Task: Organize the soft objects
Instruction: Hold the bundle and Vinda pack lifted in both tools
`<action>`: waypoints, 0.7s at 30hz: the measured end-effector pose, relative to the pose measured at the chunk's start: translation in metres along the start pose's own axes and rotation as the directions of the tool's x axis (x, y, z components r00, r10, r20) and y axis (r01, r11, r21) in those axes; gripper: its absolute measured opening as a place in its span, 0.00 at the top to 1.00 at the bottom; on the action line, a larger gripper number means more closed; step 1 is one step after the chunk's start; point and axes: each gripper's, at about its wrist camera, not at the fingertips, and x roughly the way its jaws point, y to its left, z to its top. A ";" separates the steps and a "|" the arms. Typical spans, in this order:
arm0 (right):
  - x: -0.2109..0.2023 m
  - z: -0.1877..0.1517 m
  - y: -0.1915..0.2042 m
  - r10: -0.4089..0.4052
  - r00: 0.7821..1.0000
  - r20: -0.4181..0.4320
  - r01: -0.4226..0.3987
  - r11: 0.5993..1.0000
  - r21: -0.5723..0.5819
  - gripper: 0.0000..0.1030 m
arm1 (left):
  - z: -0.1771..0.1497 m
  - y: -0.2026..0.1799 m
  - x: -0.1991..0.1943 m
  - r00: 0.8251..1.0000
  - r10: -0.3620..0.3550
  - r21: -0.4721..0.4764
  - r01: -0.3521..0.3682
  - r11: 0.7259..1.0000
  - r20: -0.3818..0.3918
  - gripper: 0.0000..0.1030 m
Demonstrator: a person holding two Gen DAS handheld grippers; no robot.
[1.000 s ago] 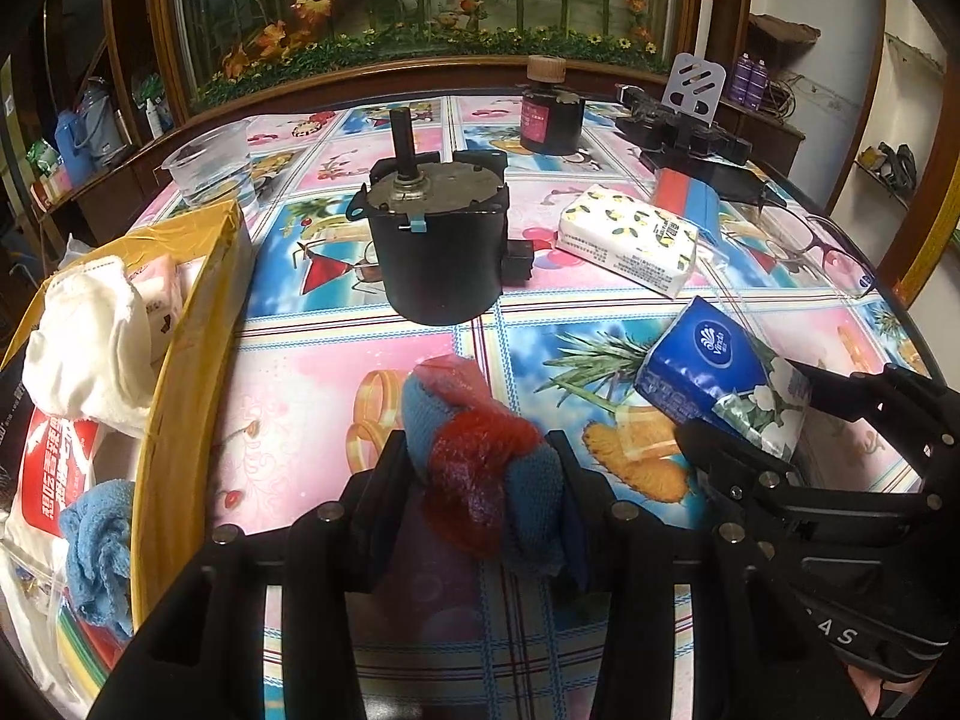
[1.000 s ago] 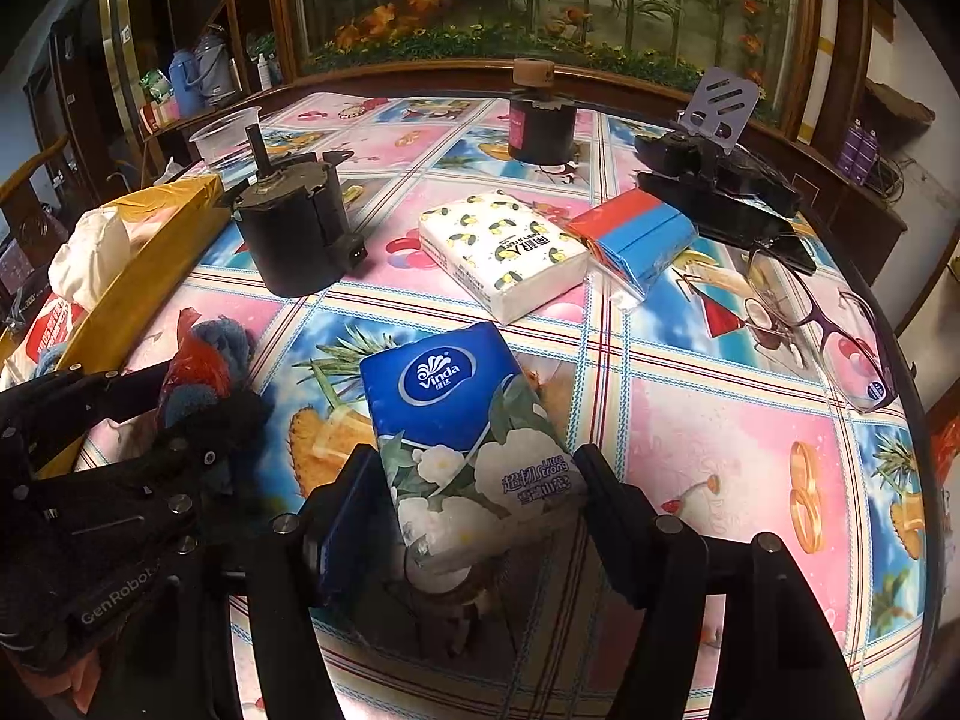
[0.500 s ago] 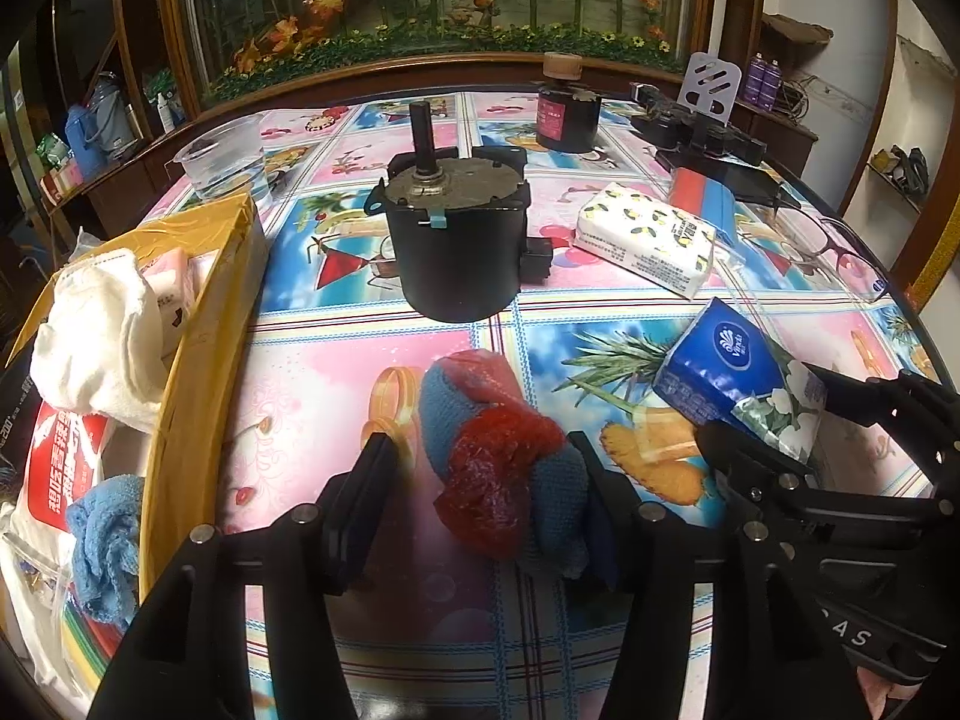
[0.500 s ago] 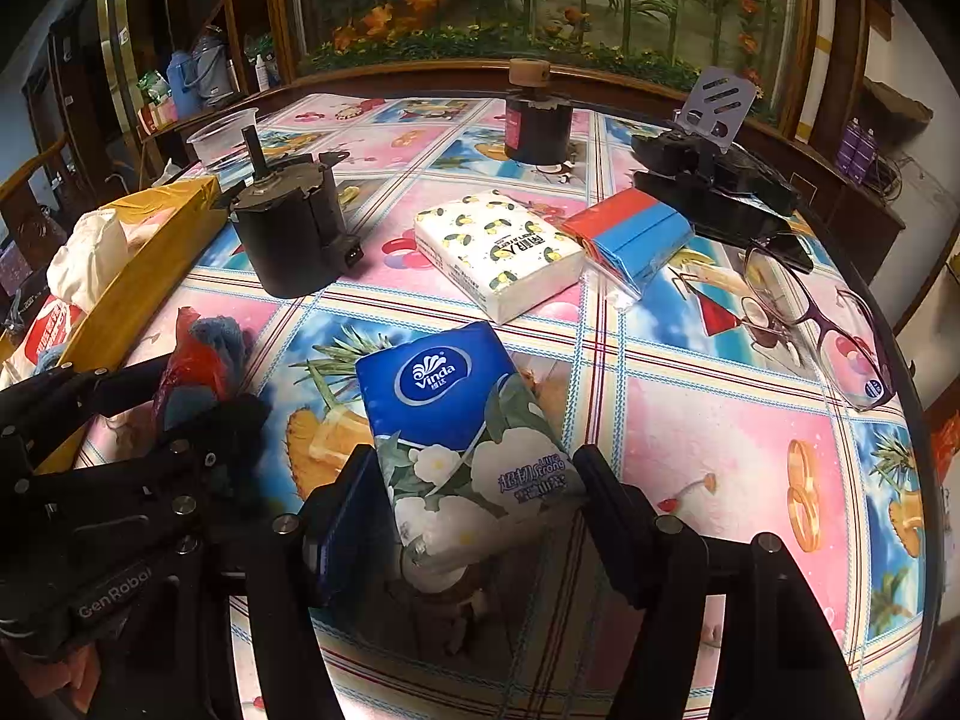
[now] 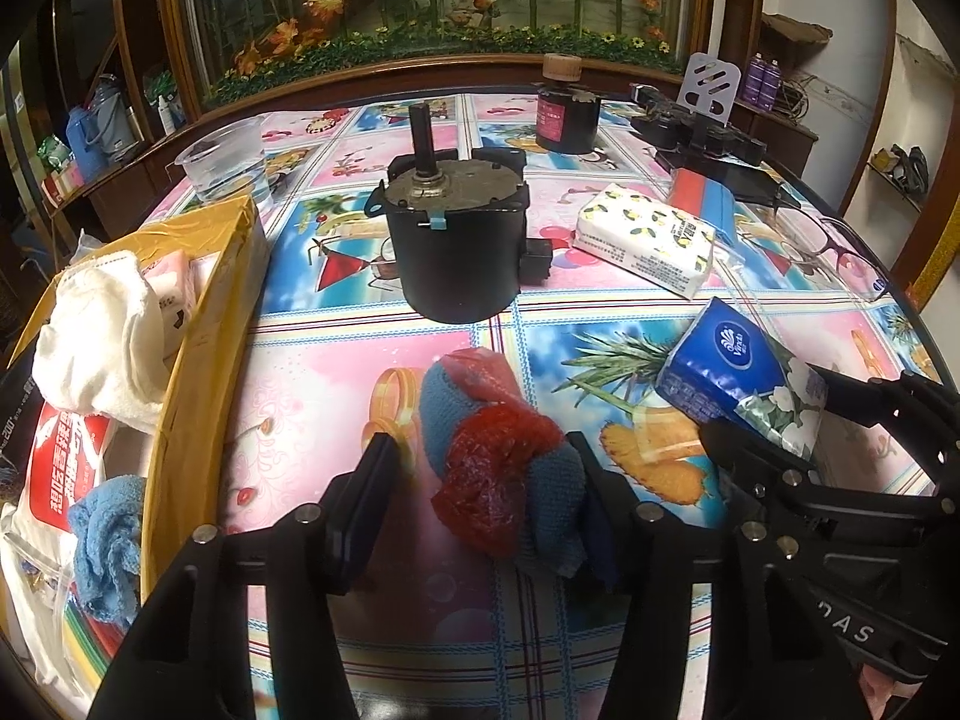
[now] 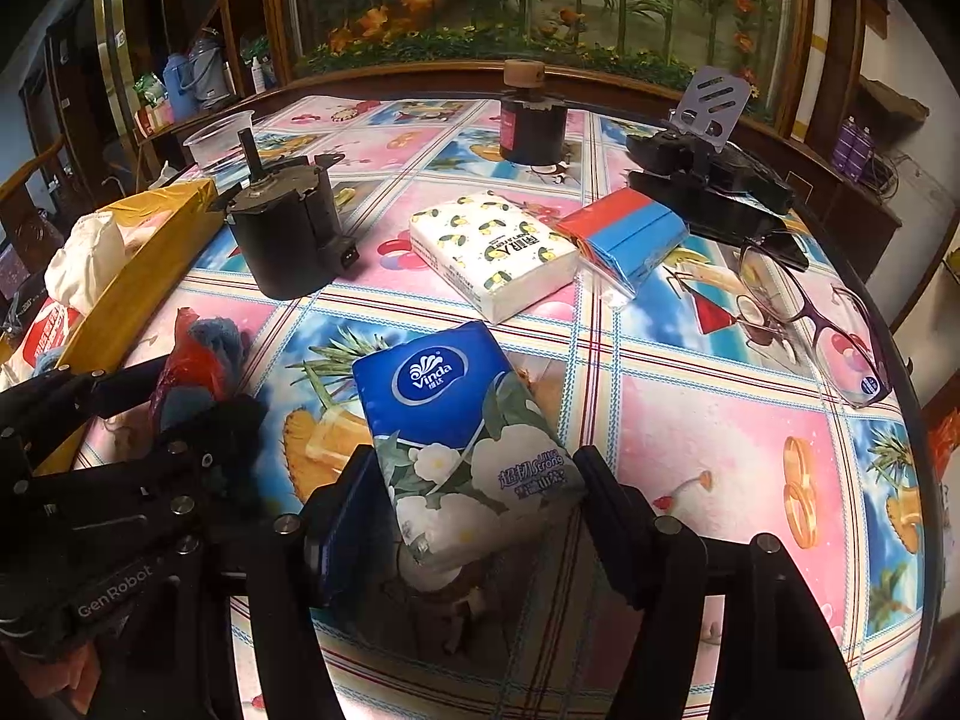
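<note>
Left tongs: the left gripper (image 5: pixel 480 480) stands part open around a blue-and-red cloth bundle (image 5: pixel 501 468); its jaws have just been closing. The right pad touches the bundle's blue side, while the left pad stands clear of it with tablecloth showing between, so the bundle is not clamped.
Right tongs: the right gripper (image 6: pixel 480 498) grasps a blue Vinda tissue pack (image 6: pixel 462 432), both pads pressed on its flowered lower end; its jaws have just been closing a little. The pack tilts up toward 11 o'clock.
Bundle's place: on the tablecloth (image 5: pixel 336 372), between the left fingers, at 6 o'clock from the black motor (image 5: pixel 456 240).
Yellow box: the cardboard box (image 5: pixel 198 348) lies at 9 o'clock from the bundle, its near wall just beside the left finger; inside are a white cloth (image 5: pixel 102 336) and a blue towel (image 5: pixel 102 534).
Open room: bare tablecloth lies between bundle and motor, and a wide pink patch at 3 o'clock of the Vinda pack.
Crowding: the two grippers sit close side by side.
Farther things: a lemon-print tissue pack (image 6: pixel 492 255), a red-and-blue pack (image 6: pixel 630 237) and spectacles (image 6: pixel 810 324) lie from 12 to 2 o'clock of the right gripper.
Table edge: the rim curves just past the spectacles.
</note>
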 end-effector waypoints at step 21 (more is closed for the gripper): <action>-0.014 0.001 -0.007 0.019 0.999 0.051 -0.021 0.998 0.051 0.35 | 0.000 0.000 -0.016 0.995 0.021 -0.020 -0.019 1.000 0.093 0.65</action>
